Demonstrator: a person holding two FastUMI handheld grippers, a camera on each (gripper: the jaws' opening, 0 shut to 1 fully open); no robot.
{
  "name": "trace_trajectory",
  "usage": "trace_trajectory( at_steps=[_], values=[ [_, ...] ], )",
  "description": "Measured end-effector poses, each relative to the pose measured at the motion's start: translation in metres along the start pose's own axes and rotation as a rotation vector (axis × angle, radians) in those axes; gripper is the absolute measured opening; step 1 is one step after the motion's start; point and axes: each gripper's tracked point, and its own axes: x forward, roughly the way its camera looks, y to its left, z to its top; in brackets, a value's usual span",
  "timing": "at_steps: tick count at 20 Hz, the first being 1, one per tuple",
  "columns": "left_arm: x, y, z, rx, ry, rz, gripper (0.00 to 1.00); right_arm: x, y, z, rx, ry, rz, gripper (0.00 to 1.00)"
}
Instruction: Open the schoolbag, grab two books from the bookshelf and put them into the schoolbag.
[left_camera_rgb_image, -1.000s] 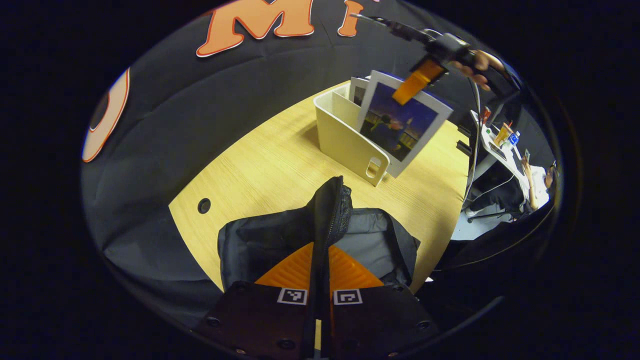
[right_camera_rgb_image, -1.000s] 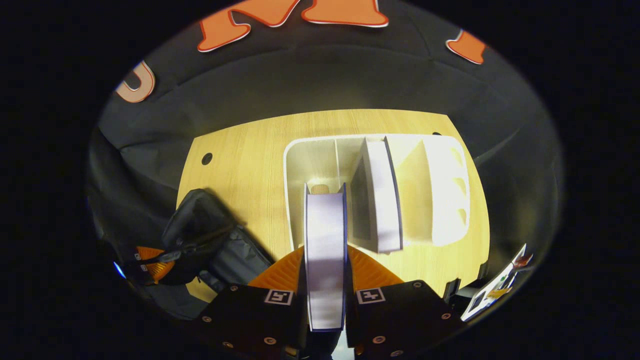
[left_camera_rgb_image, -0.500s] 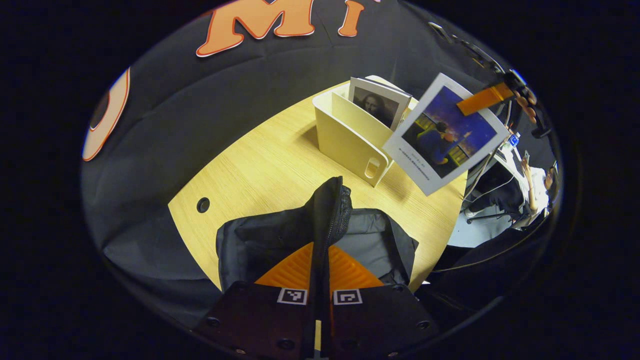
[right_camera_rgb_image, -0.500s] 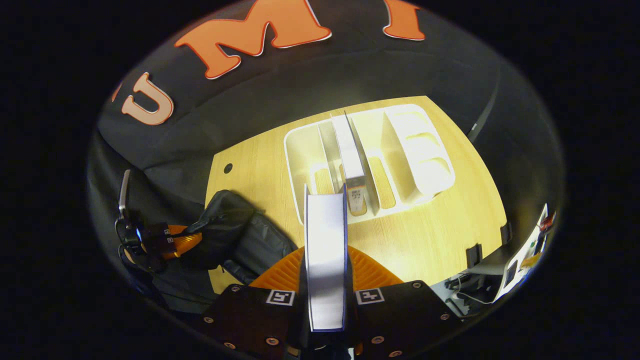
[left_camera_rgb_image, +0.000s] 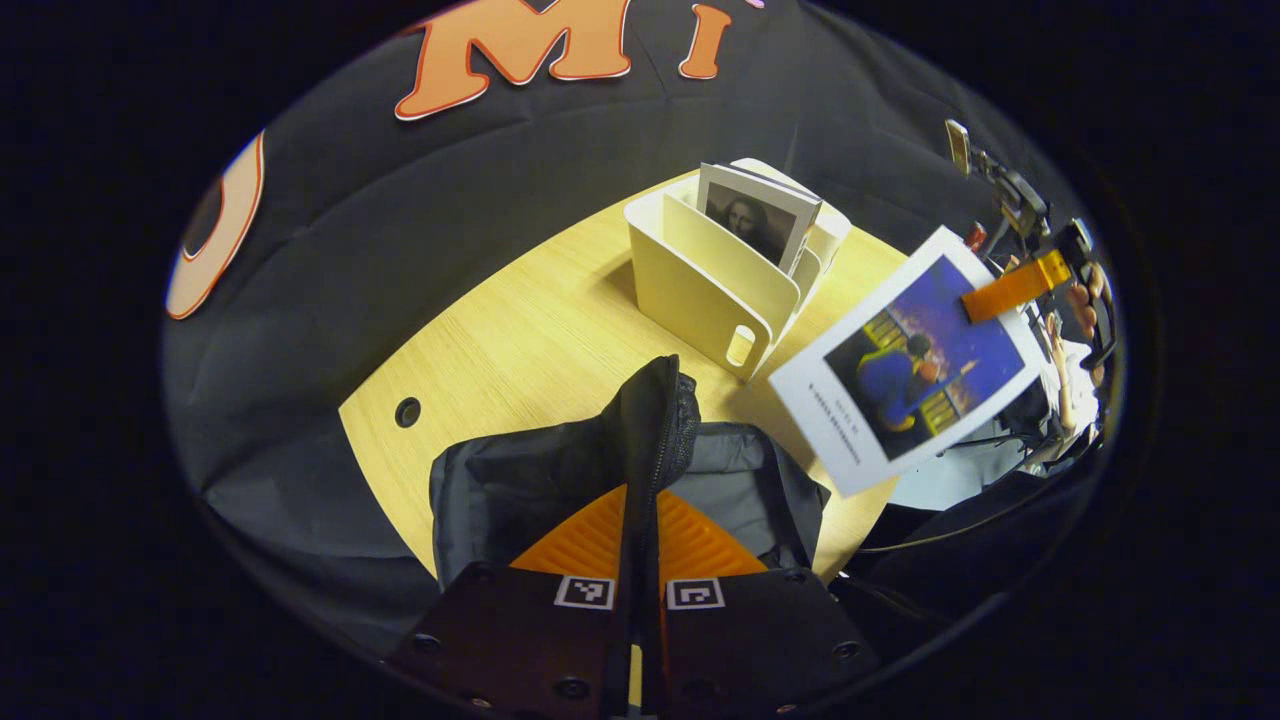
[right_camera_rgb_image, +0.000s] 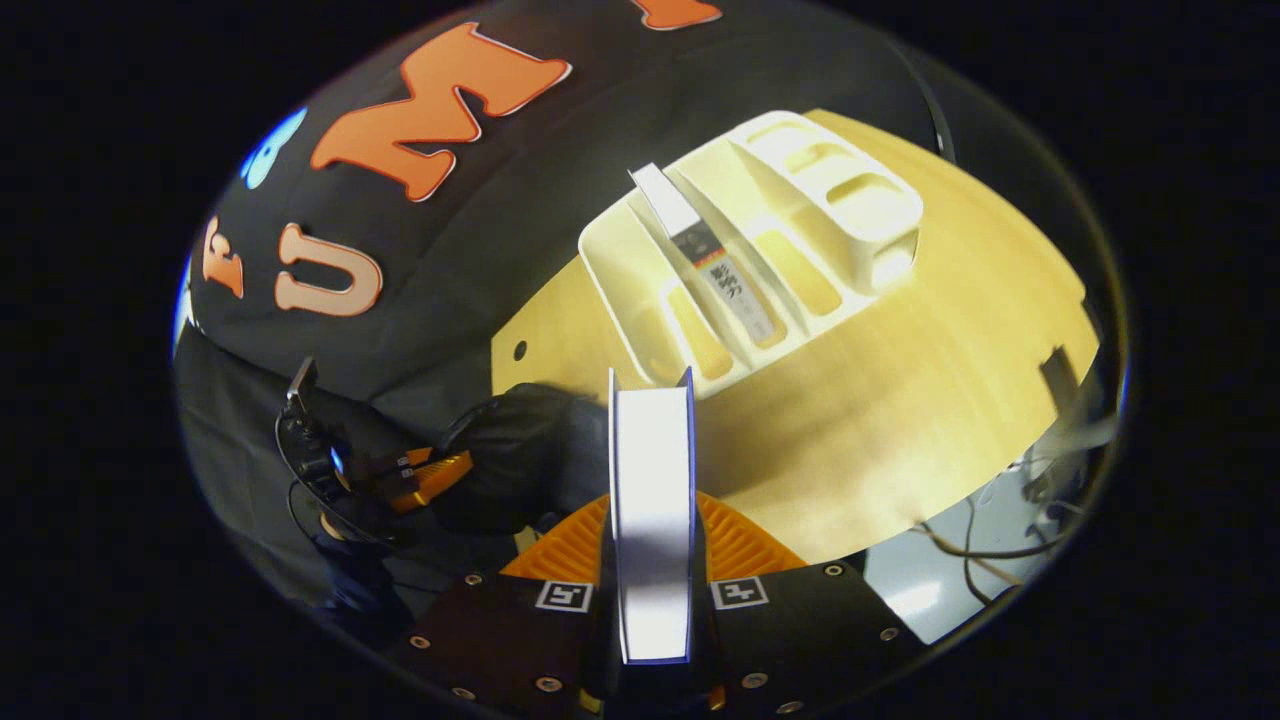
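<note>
My right gripper (right_camera_rgb_image: 650, 560) clamps the blue-covered book (left_camera_rgb_image: 910, 372) in the air, just beside the white bookshelf (left_camera_rgb_image: 715, 285). My left gripper (left_camera_rgb_image: 640, 545) pinches the schoolbag (left_camera_rgb_image: 560, 470) flap up. I should lower the book edge-first into the opening, slowly.

The table (left_camera_rgb_image: 520, 330) is lit brightly from above. Glare is seen on the bookshelf (right_camera_rgb_image: 800, 200) ahead. Edges are bent and dark, corners slightly blurred.
</note>
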Motion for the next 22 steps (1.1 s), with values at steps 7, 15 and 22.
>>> trace_trajectory(
  at_steps=[7,15,22],
  values=[
    [-0.009,-0.003,0.004,-0.031,-0.019,0.003,0.05,0.07,0.036,-0.039,0.046,0.025,0.156,0.28],
    [-0.011,-0.012,0.005,-0.072,-0.041,-0.014,0.04,0.158,0.076,-0.051,0.16,0.011,0.327,0.28],
    [-0.009,-0.026,0.006,-0.114,-0.046,-0.039,0.04,0.223,0.094,-0.057,0.254,-0.027,0.409,0.28]
  ],
)
